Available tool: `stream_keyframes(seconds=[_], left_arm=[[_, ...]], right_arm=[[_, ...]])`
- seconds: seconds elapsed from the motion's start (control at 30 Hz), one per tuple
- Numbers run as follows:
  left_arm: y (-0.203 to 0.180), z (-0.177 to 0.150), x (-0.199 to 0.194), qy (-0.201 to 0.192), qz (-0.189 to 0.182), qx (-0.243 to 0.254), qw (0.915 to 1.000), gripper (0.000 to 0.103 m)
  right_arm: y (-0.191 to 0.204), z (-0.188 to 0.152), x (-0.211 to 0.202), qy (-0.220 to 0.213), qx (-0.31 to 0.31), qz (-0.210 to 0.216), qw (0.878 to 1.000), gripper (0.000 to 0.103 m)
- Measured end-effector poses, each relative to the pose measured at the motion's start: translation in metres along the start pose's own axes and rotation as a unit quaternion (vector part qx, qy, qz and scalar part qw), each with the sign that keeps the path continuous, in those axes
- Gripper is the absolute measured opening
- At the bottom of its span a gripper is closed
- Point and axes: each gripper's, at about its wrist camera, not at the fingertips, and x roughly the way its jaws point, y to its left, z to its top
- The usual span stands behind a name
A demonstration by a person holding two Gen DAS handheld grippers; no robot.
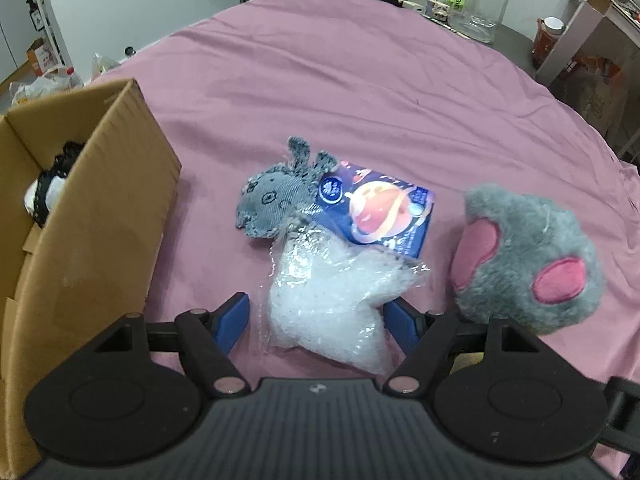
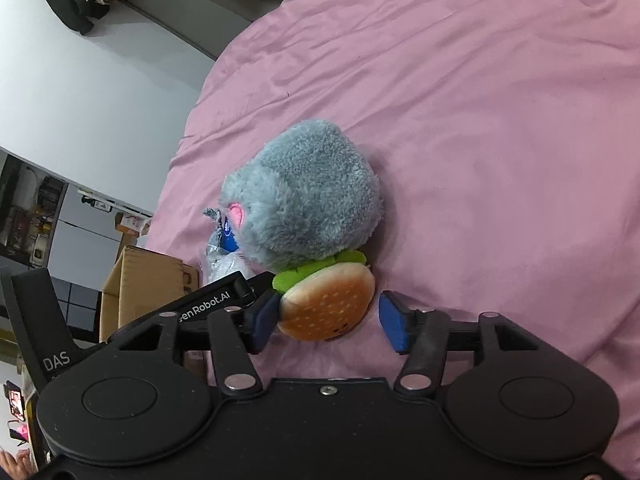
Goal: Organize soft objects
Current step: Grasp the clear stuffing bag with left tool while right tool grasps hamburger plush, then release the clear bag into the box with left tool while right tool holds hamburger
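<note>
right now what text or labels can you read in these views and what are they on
"enRobot.AI", cut off at its start: on the left gripper, seen from the right wrist.
"DAS": on the black part left of the right gripper.
Blue card on the bagged toy: print too small to read.
Clear jug: vertical lettering too blurred to read.

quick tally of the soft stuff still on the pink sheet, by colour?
Grey: 2 (knitted toy in its plastic bag, fluffy paw plush)
Brown and green: 1 (burger plush)
Total: 3
</note>
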Motion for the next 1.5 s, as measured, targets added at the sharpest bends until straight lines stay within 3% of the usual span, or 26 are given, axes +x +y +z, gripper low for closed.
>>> stream_keyframes(seconds=[0.07, 0.17, 0.37, 1.13, 1.5], left_arm=[[0.003, -0.001, 0.002, 0.001, -0.002, -0.006, 1.0, 0.058], [0.007, 0.001, -0.001, 0.002, -0.005, -0.016, 0.9999, 0.048], [0.008, -0.001, -0.014, 0.0, -0.022, -0.019, 0.9996, 0.046], [0.032, -0.005, -0.096, -0.055, -0.056, -0.025, 0.9966, 0.046], [0.059, 0.0, -0.127, -0.079, -0.06, -0.035, 0.9944, 0.046]], right_arm=[[0.0, 0.001, 0.003, -0.003, 0.0, 0.003, 1.0, 0.056], [-0.001, 0.0, 0.008, -0.01, 0.003, 0.009, 1.0, 0.056], [0.007, -0.005, 0.003, -0.026, -0.006, -0.005, 1.0, 0.047], [0.059, -0.021, -0.074, -0.11, -0.093, -0.03, 0.989, 0.047], [0.086, -0.028, -0.087, -0.131, -0.138, -0.029, 0.981, 0.047]])
